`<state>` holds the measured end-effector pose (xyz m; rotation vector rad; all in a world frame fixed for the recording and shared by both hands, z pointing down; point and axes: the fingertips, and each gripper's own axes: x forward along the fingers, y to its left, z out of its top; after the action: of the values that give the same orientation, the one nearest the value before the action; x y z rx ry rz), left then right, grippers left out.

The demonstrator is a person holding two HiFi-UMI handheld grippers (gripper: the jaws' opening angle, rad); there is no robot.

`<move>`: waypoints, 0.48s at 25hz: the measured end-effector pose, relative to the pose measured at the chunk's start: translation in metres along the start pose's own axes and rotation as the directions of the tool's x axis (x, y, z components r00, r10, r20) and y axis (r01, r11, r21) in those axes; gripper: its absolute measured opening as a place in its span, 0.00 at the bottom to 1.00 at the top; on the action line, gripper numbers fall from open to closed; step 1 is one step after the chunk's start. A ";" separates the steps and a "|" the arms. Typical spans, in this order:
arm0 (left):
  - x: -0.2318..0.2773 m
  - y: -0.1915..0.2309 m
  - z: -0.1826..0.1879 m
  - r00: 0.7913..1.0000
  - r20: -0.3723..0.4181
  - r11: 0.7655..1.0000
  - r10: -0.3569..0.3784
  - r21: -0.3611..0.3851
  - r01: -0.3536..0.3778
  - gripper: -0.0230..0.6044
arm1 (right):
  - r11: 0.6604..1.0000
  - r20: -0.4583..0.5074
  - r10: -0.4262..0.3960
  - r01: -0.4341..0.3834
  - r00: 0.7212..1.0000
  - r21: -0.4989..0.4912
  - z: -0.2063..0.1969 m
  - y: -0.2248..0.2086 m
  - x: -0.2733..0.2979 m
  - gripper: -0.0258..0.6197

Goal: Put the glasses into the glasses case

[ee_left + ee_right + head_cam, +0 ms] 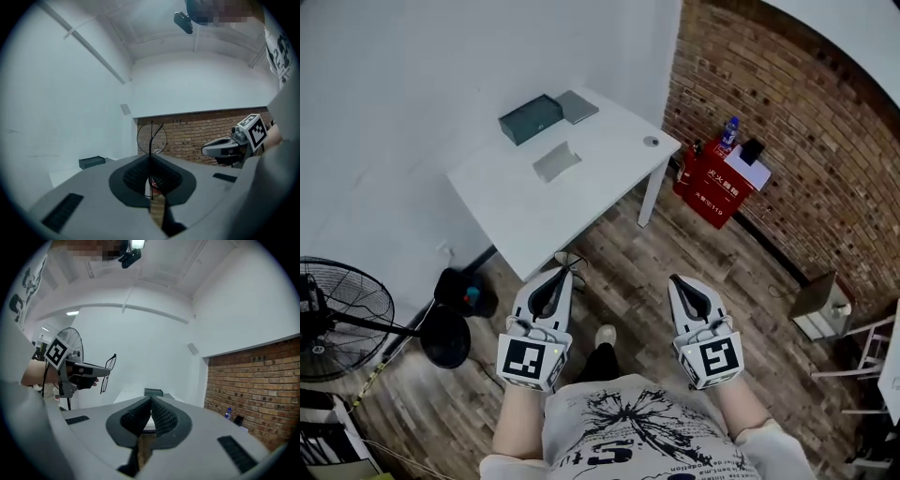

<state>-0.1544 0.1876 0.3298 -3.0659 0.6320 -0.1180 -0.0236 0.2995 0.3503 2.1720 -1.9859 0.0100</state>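
The glasses are pinched by their thin frame between the jaws of the left gripper, just off the near edge of the table. The right gripper is closed with nothing between its jaws. The dark box judged to be the glasses case lies near the table's far corner. The glasses should be carried there level and gripped lightly, with the case steadied by the right gripper.

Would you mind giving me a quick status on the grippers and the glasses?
Left gripper shut on glasses. Right gripper shut, empty. White table ahead, not yet reached; nothing blocking.
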 end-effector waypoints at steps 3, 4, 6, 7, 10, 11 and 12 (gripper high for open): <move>0.046 0.033 0.010 1.000 -0.001 1.000 -0.022 0.002 0.022 0.06 | 1.000 0.000 0.002 -0.002 1.000 -0.005 0.013 -0.022 0.053 0.06; 0.061 0.046 0.014 1.000 0.002 1.000 -0.022 0.007 0.022 0.06 | 1.000 0.004 0.005 -0.005 1.000 -0.012 0.018 -0.028 0.072 0.06; 0.088 0.071 0.019 1.000 0.010 1.000 -0.017 0.022 0.017 0.06 | 1.000 0.014 0.011 -0.011 1.000 -0.023 0.027 -0.039 0.110 0.06; 0.100 0.082 0.021 1.000 0.012 1.000 -0.017 0.023 0.017 0.06 | 1.000 0.016 0.016 -0.015 1.000 -0.026 0.030 -0.043 0.128 0.06; 0.131 0.111 0.018 1.000 0.007 1.000 -0.023 0.011 0.023 0.06 | 0.999 0.012 0.030 -0.030 0.999 -0.035 0.033 -0.053 0.176 0.06; 0.140 0.120 0.016 1.000 0.004 1.000 -0.017 0.013 0.017 0.06 | 0.999 0.008 0.035 -0.035 0.999 -0.034 0.032 -0.056 0.190 0.06; 0.149 0.129 0.015 1.000 0.005 1.000 -0.007 0.019 0.007 0.06 | 0.999 0.003 0.042 -0.042 0.999 -0.031 0.031 -0.059 0.204 0.06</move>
<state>-0.0682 0.0100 0.3229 -3.0497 0.6166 -0.1157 0.0503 0.0989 0.3402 2.1125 -2.0200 -0.0181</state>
